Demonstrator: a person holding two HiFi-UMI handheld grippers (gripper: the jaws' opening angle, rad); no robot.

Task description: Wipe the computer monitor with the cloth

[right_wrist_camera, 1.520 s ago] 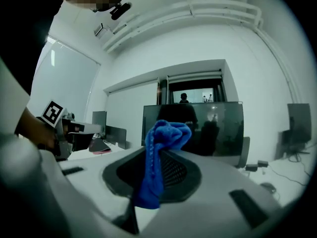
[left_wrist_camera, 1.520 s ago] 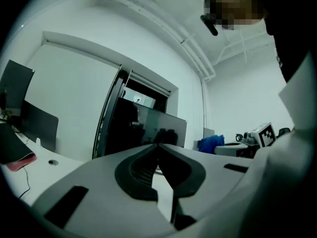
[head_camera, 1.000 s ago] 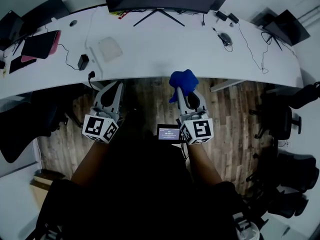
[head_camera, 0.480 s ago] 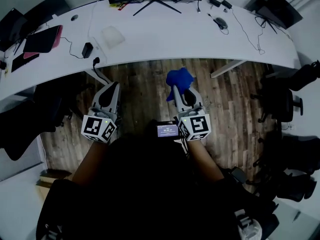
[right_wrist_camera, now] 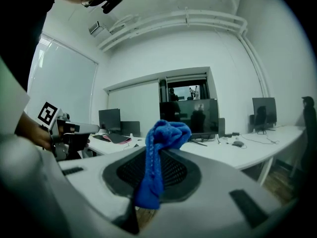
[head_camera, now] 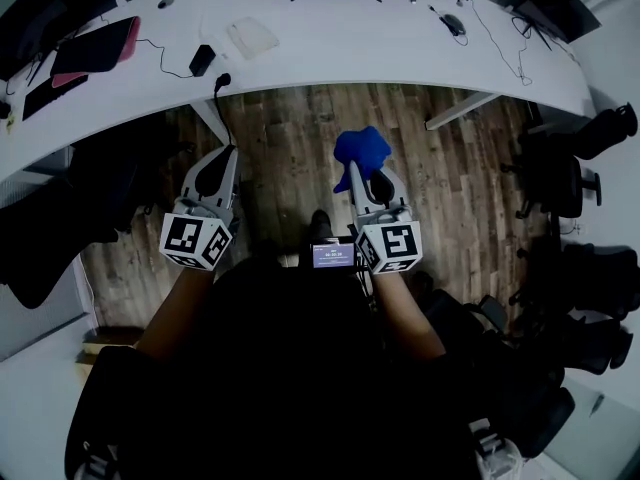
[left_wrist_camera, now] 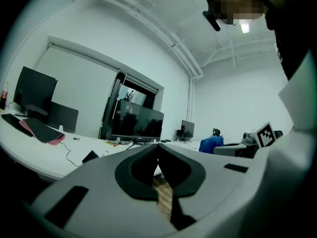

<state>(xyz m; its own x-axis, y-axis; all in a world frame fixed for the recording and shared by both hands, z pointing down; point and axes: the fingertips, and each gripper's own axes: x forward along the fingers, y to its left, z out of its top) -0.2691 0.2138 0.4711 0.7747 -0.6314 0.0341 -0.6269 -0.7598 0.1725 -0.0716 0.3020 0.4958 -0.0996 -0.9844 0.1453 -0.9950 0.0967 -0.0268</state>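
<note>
Cloth (head_camera: 360, 151) sits pinched in the jaws of your right gripper (head_camera: 363, 175); left gripper (head_camera: 216, 166) has its jaws pressed together, empty. Monitor (right_wrist_camera: 198, 114) stands well beyond you across the worktop (head_camera: 330, 48), so this looks like the approach: next, step in and reach.

floor: brown wood-plank floor (head_camera: 290, 158) beneath and before long curved white desk (head_camera: 400, 58) | seating: black office chairs (head_camera: 565, 178) off the desk's right end | walls: plain white wall (right_wrist_camera: 163, 53) behind the desk, large pale framed window panel (left_wrist_camera: 74, 88) | overhead: white ceiling pipes (right_wrist_camera: 173, 21), lit ceiling lamp (left_wrist_camera: 244, 28)
</note>
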